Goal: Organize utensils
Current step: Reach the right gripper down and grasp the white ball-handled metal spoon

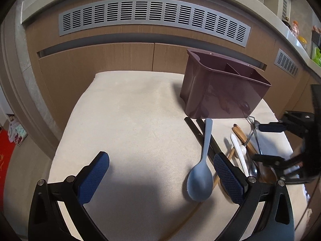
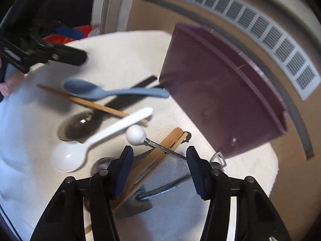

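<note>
A purple divided utensil caddy (image 1: 220, 88) (image 2: 220, 92) stands at the back right of the cream cloth (image 1: 130, 120). In front of it lie loose utensils: a blue spoon (image 1: 200, 176) (image 2: 112, 92), black chopsticks (image 2: 132, 94), a wooden chopstick (image 2: 90, 102), a white spoon (image 2: 90, 144), wooden handles (image 2: 160, 154) and a metal rod with a white ball (image 2: 136, 134). My left gripper (image 1: 161, 160) (image 2: 74, 43) is open above bare cloth, with the blue spoon beside its right finger. My right gripper (image 2: 159, 158) (image 1: 266, 142) is open over the wooden handles and the rod, whose end lies by the right pad.
A wooden cabinet front with a grey vent grille (image 1: 152, 16) runs behind the table. The table's right edge drops off close to the utensil pile. A red item (image 1: 6, 156) lies on the floor at left. A person's hand (image 2: 8, 84) shows at the left edge.
</note>
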`<control>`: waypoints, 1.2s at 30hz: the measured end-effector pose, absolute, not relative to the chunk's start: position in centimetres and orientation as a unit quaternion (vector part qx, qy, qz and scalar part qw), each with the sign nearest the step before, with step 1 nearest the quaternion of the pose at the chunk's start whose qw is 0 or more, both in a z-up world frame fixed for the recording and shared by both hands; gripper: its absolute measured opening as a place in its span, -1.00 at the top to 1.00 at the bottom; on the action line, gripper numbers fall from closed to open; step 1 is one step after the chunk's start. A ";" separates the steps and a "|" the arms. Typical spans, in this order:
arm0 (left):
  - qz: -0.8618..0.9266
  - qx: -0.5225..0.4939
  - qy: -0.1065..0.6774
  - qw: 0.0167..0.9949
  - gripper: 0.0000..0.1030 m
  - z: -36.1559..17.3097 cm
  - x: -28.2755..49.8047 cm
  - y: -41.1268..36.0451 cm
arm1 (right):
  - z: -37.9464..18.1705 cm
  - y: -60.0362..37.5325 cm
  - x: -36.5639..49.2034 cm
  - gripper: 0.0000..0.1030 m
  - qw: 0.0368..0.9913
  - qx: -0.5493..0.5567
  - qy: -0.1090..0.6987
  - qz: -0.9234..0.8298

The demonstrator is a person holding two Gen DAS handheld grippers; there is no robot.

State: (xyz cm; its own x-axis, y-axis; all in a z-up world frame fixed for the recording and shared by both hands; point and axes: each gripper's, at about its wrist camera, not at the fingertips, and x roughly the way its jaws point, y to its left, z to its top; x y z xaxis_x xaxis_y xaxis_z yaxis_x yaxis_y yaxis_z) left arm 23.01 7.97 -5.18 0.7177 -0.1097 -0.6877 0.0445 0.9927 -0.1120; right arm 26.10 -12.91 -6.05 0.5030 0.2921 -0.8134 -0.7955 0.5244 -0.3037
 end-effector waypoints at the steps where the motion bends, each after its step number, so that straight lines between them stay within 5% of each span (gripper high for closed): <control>1: -0.044 -0.046 0.374 0.925 -1.00 -5.3 23.0 8.1 | -6.0 -12.9 26.8 -0.03 0.794 -0.338 0.369 0.345; 5: -0.047 -0.045 0.378 0.924 -1.00 -5.7 22.9 8.2 | -6.8 -12.7 29.9 -0.21 0.793 -0.310 0.405 0.331; 15: -0.058 -0.049 0.389 0.918 -1.00 -6.0 23.1 8.0 | -5.8 -16.2 28.3 -0.24 0.777 -0.145 0.504 0.348; 19: -0.065 -0.058 0.395 0.915 -1.00 -6.1 23.4 7.7 | -4.2 -14.8 25.8 0.30 0.790 -0.175 0.472 0.350; 23: -0.075 -0.052 0.398 0.913 -1.00 -6.0 23.4 7.0 | -3.7 -13.6 27.6 0.51 0.819 -0.182 0.439 0.320; 36: -0.095 -0.030 0.385 0.918 -1.00 -5.8 22.1 6.6 | -4.3 -13.5 30.5 0.62 0.848 -0.169 0.428 0.263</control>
State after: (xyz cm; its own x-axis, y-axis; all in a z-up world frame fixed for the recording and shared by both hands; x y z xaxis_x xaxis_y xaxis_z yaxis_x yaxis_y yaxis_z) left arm 22.13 6.56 -5.75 0.6856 -0.1982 -0.7005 0.1522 0.9800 -0.1283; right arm 30.49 -13.45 -4.34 0.4946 0.3012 -0.8152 -0.5910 0.8043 -0.0614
